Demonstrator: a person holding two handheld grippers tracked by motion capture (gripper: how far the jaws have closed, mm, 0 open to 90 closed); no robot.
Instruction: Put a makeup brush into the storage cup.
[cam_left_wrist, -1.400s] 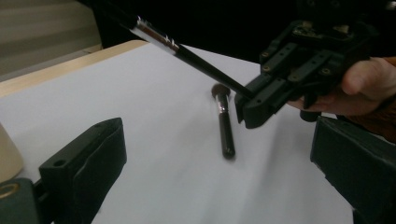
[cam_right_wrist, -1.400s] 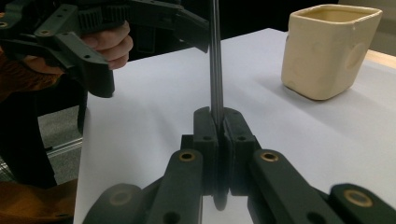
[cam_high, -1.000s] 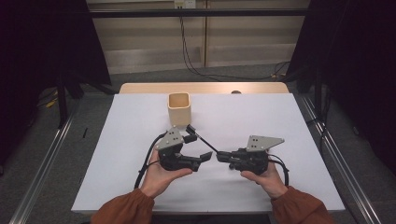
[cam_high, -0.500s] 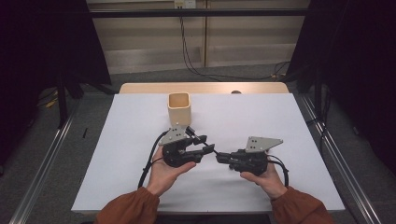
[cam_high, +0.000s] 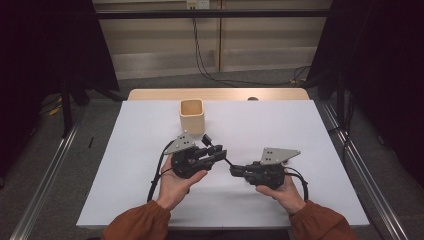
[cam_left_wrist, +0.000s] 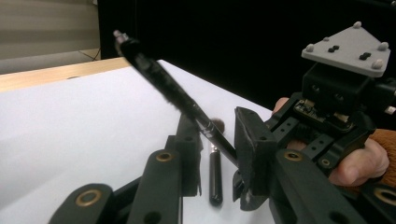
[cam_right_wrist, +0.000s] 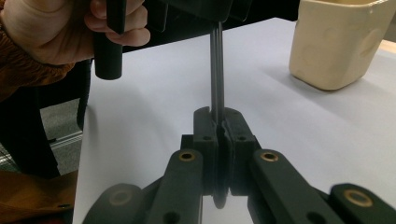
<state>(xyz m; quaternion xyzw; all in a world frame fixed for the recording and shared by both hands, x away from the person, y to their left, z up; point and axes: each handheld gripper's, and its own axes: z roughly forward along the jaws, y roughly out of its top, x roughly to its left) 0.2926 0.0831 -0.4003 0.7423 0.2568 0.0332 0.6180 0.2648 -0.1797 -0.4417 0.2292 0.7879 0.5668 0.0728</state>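
A thin black pen (cam_left_wrist: 184, 100), straight and slender, with a small metallic tip.

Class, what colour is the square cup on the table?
Cream cup; clearest in the right gripper view.

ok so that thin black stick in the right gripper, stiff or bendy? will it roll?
Probably stiff: the thin black stick runs straight out from the right gripper, which is shut on one end, with no visible sag. Likely light, being so slender. It looks round and smooth, so it may swivel in the pads and would probably roll on the flat white table.
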